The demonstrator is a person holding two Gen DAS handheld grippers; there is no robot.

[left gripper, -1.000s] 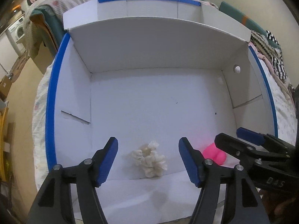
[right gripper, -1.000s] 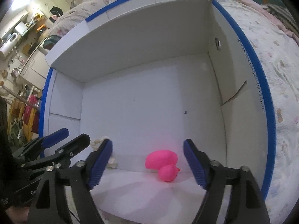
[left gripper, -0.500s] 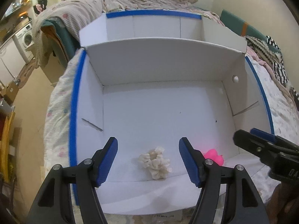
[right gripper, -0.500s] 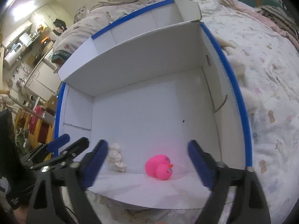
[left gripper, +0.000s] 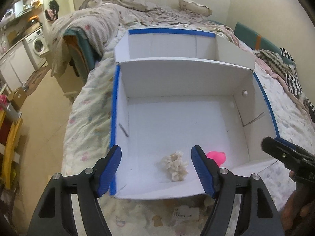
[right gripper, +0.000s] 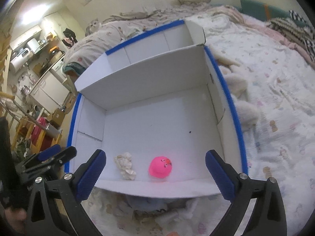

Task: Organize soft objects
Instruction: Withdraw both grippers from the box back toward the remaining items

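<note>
A white cardboard box with blue-taped edges (left gripper: 115, 106) (right gripper: 232, 106) lies open on the bed. Inside, near its front wall, lie a cream fluffy scrunchie (left gripper: 174, 164) (right gripper: 125, 165) and a pink rubber duck (left gripper: 216, 156) (right gripper: 160, 166). My left gripper (left gripper: 155, 171) is open and empty, above the front edge of the box. My right gripper (right gripper: 155, 175) is open and empty, also above the front edge; it shows in the left wrist view (left gripper: 285, 155). The left gripper shows at the left of the right wrist view (right gripper: 53, 157).
Fluffy cream soft things (right gripper: 238, 84) lie on the patterned bedspread (right gripper: 275, 78) right of the box. More soft items (right gripper: 177, 212) lie in front of the box, partly hidden. A cat (left gripper: 94, 0) sits at the bed's far end. The floor (left gripper: 45, 118) lies left.
Both grippers have pulled back and up from the box, so it looks smaller and the bed around it shows. The scrunchie and duck have stayed in place.
</note>
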